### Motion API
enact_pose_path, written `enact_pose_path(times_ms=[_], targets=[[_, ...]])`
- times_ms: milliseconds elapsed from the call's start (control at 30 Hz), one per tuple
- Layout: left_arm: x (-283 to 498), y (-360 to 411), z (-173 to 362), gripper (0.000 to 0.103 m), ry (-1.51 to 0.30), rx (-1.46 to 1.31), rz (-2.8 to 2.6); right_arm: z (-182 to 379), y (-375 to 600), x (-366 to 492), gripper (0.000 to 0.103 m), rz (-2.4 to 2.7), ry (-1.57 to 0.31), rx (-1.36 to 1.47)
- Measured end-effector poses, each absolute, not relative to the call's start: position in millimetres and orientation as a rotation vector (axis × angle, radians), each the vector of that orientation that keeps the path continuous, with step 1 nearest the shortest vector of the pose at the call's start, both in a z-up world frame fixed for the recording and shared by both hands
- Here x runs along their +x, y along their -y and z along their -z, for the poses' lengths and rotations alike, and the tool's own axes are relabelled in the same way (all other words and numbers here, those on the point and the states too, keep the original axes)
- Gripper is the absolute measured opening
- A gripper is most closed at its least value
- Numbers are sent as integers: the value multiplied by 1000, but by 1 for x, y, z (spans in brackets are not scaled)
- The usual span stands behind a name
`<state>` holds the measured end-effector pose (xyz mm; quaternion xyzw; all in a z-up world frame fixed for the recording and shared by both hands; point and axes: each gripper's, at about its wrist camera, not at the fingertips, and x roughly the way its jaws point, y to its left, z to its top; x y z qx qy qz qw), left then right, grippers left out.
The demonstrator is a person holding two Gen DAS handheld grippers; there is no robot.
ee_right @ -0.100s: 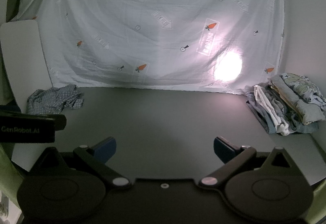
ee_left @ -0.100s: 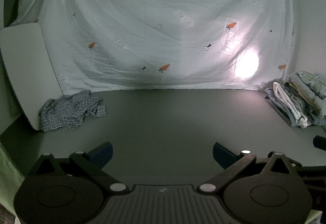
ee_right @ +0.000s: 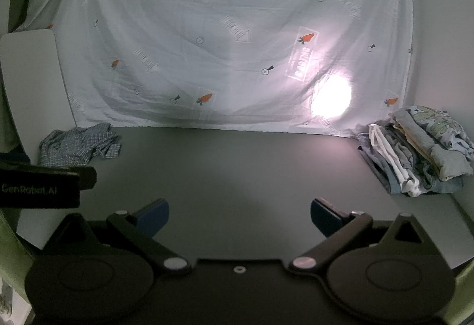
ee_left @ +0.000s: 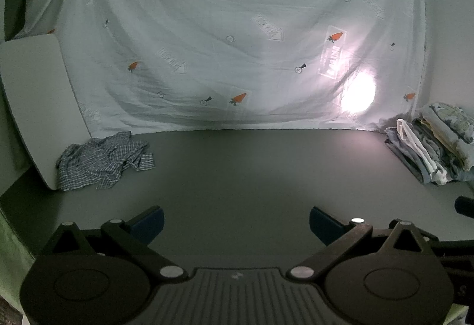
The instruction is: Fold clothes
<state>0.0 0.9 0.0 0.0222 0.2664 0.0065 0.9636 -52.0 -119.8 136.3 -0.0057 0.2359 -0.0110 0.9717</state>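
- A big pale sheet [ee_left: 237, 38] with little orange carrots on it hangs at the back like a wall. A bright round light spot [ee_left: 358, 95] glows low on its right side.
- The gray table [ee_left: 251, 171] spreads out flat in front of the sheet.
- A white board [ee_left: 35, 97] leans at the far left, by the table's back corner.
- A stack of folded clothes [ee_right: 414, 153] sits on the table at the far right, close to the sheet.
- A crumpled checked shirt [ee_left: 103, 159] lies in a heap on the table at the far left, touching the white board. It is well apart from the folded stack.
- The left gripper [ee_left: 235, 224] is low over the near part of the table. Its two blue fingers [ee_left: 149, 223] are spread wide apart, and it holds nothing.
- The right gripper [ee_right: 239, 218] is also low over the near table. Its fingers are spread wide too, with nothing between them.
- In the right wrist view, part of the left gripper's black body shows at the left edge.
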Motion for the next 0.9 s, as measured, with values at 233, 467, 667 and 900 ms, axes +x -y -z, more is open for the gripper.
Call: enact_pose_path(times_ms=[233, 467, 667, 900], targets=[[1, 4, -3, 103, -539, 39, -17, -136, 119, -50, 103, 22, -470, -16], [1, 0, -2, 103, -541, 44, -13, -133, 122, -51, 103, 21, -468, -18], [1, 0, -4, 103, -543, 43, -10, -132, 123, -52, 103, 20, -467, -18], [0, 0, -2, 103, -541, 41, -6, -133, 122, -53, 103, 23, -467, -19]])
